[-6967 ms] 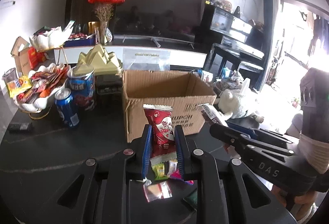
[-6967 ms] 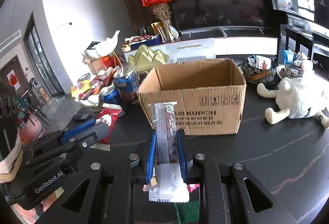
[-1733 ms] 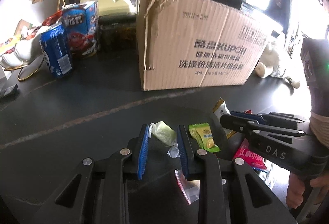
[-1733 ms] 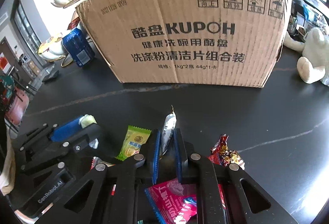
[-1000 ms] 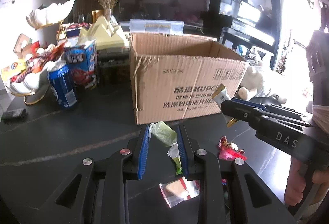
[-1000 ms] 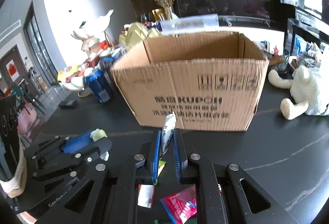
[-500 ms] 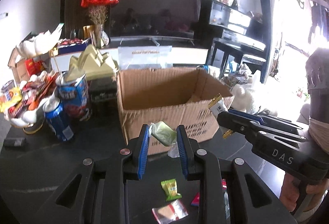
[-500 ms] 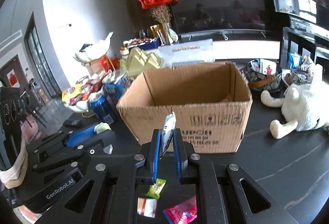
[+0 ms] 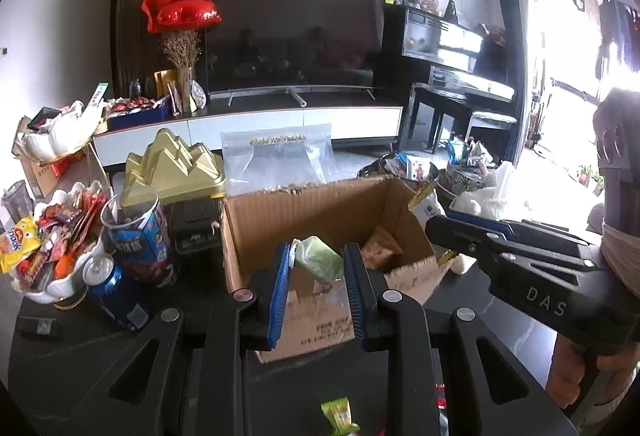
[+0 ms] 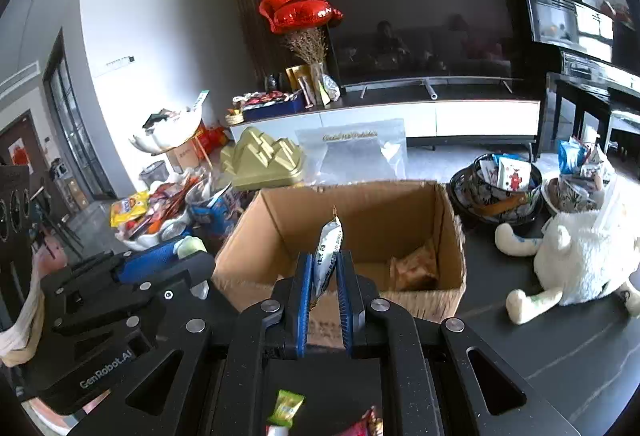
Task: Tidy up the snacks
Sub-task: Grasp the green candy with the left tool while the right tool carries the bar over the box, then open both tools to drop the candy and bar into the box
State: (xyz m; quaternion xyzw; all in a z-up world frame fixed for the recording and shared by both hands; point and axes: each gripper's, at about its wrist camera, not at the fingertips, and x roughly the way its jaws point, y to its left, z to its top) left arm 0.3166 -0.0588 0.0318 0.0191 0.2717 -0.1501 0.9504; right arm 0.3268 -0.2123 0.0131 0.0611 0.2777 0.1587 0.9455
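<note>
An open cardboard box [image 9: 312, 204] [image 10: 452, 236] stands on the dark table, with a few snack packs [image 9: 380, 248] [image 10: 416, 268] on its bottom. My left gripper [image 9: 318, 256] is shut on a pale green wrapped snack [image 9: 320, 260] above the box's near wall. My right gripper [image 10: 325, 260] is shut on a thin white snack pack [image 10: 329, 248] that stands upright between the pads, also over the box's near edge. Each gripper shows in the other's view: the right gripper [image 9: 434, 226] to the right, the left gripper [image 10: 180, 248] to the left. Loose candies [image 9: 340, 414] [image 10: 285, 406] lie on the table below.
Left of the box stand a blue can [image 9: 112, 292], a blue tube [image 9: 138, 236], a gold tin [image 9: 172, 168] and a white dish of snacks [image 9: 48, 248]. Behind the box leans a clear bag [image 10: 352, 152]. A white plush toy [image 10: 576, 260] and dark bowls [image 10: 500, 192] sit to the right.
Both grippers have risen from the table with their snacks and moved toward the box. Its open top and inside now show where its front wall filled the views before.
</note>
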